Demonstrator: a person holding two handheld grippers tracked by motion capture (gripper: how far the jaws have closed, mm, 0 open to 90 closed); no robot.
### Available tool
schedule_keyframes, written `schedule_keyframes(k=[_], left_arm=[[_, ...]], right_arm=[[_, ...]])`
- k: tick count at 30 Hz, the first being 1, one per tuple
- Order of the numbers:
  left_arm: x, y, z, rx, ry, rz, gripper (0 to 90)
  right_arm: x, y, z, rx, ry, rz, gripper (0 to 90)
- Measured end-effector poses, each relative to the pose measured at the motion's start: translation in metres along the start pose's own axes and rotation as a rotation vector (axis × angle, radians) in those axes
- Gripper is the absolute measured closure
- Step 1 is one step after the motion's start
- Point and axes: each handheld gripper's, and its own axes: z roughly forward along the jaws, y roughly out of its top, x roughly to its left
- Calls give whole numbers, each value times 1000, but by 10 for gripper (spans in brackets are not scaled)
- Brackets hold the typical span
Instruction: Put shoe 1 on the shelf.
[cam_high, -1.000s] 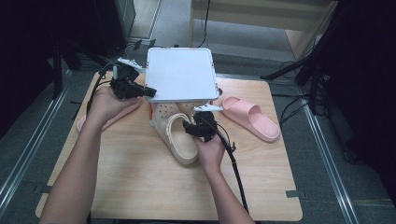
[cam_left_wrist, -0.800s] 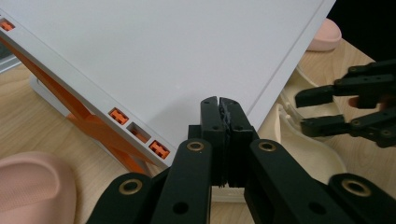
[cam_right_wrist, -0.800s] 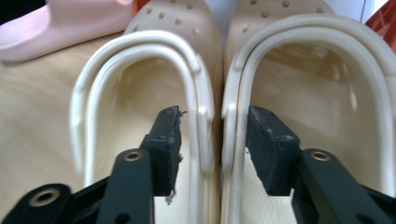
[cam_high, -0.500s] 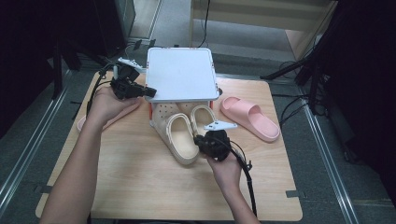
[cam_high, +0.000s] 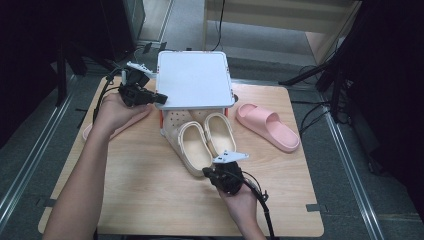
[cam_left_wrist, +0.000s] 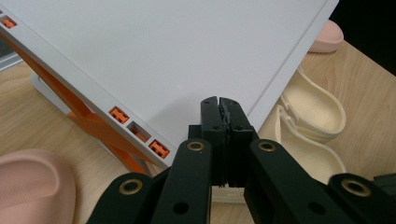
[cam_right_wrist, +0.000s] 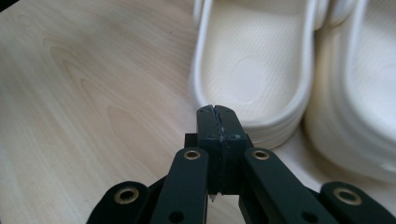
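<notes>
My right hand-held gripper (cam_right_wrist: 218, 112), jaws just closed on nothing, sits just short of the cream clog's heel (cam_right_wrist: 254, 60); my left hand-held gripper (cam_left_wrist: 219, 103), also closed, rests at the white rack's edge (cam_left_wrist: 187, 56).

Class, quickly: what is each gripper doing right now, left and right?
Left gripper: jaws closed, holding nothing, over the white shelf.
Right gripper: jaws just closed, empty, by the cream clog.

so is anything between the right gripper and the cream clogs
Nothing visible. The right gripper, shut and empty, sits just off the heel of the nearer cream clog, with bare table beside it.
</notes>
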Motion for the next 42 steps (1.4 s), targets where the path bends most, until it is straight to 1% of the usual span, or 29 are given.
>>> schedule_keyframes(k=[3,7,8,10,12,13,16,23,25,26,28,31,37,42], left_arm=[[-1,0,0,1,2,3,895],[-1,0,0,2,3,2,894],[-1,0,0,2,2,3,895],[-1,0,0,2,3,8,895],[-1,0,0,3,3,10,894],[-1,0,1,1,-4,12,895],[-2,0,1,0,-3,13,894],[-1,-1,1,-12,-4,6,894],[-1,-1,1,-12,-7,7,895],[-1,-1,1,-11,-7,9,895],[-1,-1,1,-8,-14,8,895],[-1,-1,1,-8,-11,3,895],[-1,-1,1,-4,-19,3,895],[0,-2,0,-5,-22,-1,895]], right_arm=[[2,-8,9,39,-5,-23,900],[-1,-12,22,89,-40,-58,900],[-2,-12,24,86,-34,-61,900],[-2,-11,25,83,-39,-67,900],[-1,-8,26,91,-53,-73,900],[-1,-6,27,94,-53,-75,900],[3,-2,29,80,-53,-87,900],[10,6,38,75,-44,-108,900],[9,5,39,72,-44,-105,900],[8,6,39,71,-45,-95,900],[7,8,39,56,-45,-85,900],[5,14,41,35,-38,-69,900],[7,31,48,26,-48,-97,900],[6,48,62,37,-86,-87,900]])
